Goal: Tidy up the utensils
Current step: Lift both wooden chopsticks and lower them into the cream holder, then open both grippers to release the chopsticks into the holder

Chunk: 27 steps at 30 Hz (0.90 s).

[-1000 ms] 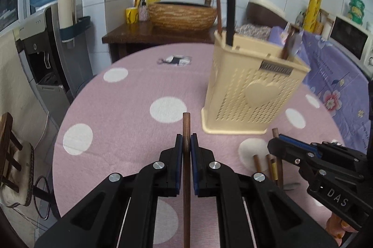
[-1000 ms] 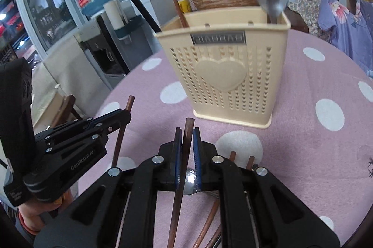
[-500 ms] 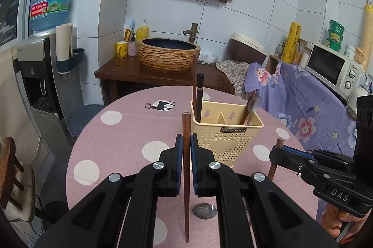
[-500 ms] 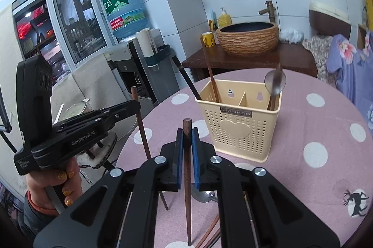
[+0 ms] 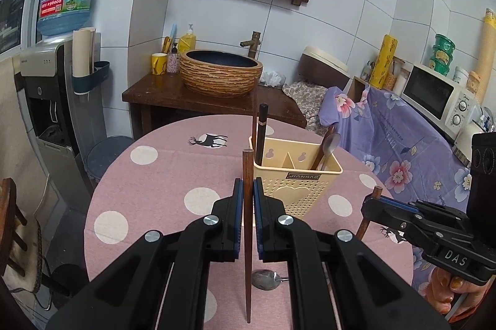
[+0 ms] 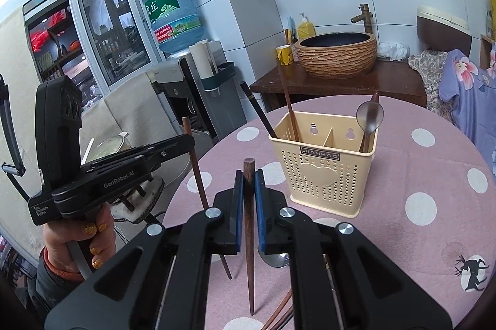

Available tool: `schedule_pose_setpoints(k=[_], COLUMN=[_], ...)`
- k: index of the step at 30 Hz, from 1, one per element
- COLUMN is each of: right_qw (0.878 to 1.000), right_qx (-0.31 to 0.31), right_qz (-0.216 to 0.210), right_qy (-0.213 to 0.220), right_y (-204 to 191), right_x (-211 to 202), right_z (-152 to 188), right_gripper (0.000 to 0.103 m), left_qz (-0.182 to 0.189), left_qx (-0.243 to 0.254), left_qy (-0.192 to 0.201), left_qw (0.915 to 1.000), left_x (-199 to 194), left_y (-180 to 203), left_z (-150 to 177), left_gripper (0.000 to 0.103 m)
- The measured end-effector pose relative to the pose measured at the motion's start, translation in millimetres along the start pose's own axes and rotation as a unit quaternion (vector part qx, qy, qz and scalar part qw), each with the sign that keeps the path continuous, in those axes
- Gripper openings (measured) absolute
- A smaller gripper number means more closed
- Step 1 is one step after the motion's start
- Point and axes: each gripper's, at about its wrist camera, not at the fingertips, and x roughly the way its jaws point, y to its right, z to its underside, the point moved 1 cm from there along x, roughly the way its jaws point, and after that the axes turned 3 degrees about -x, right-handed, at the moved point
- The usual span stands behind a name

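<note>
Fingers of both grippers clamp one chopstick each: left gripper point(image 5: 245, 199), right gripper point(image 6: 247, 190). Both have lifted off the table point(image 5: 161, 175); the holder point(image 5: 294, 178) now sits ahead of and below the fingertips, so insertion looks next.

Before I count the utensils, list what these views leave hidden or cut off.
- Loose chopsticks: right wrist view, covered by the right gripper and cut by the bottom edge; count unclear.
- Table spoon: left wrist view, handle behind the left gripper.
- Holder interior: walls hide the lower utensil ends.
</note>
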Motion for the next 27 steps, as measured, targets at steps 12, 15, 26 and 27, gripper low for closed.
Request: schedule_pose_setpoints(k=[12, 15, 26, 27], right_qw=[0.997, 0.993, 0.967, 0.967], right_qx=[-0.021, -0.024, -0.024, -0.023], right_qz=[0.018, 0.043, 0.168, 0.172], right_qy=[0.067, 0.105, 0.191, 0.188], right_y=[0.8, 3.2, 34.0, 38.8], right_x=[-43.6, -60.5, -38.7, -30.1], right_z=[-71.6, -107.4, -171.6, -165.6], right_gripper=[0.008, 0.008, 0.008, 0.008], left_qz=[0.031, 0.026, -0.043, -0.049], left_qx=[0.011, 0.010, 0.024, 0.026], left_qy=[0.061, 0.100, 0.167, 0.167], left_qw=[0.9976, 0.9945, 0.9847, 0.9844], left_x=[-32.0, -40.2, 14.9, 24.3], left_y=[31.8, 47.8, 101.7, 102.5], left_z=[-65.8, -98.0, -152.0, -146.3], left_gripper=[0.008, 0.008, 0.008, 0.008])
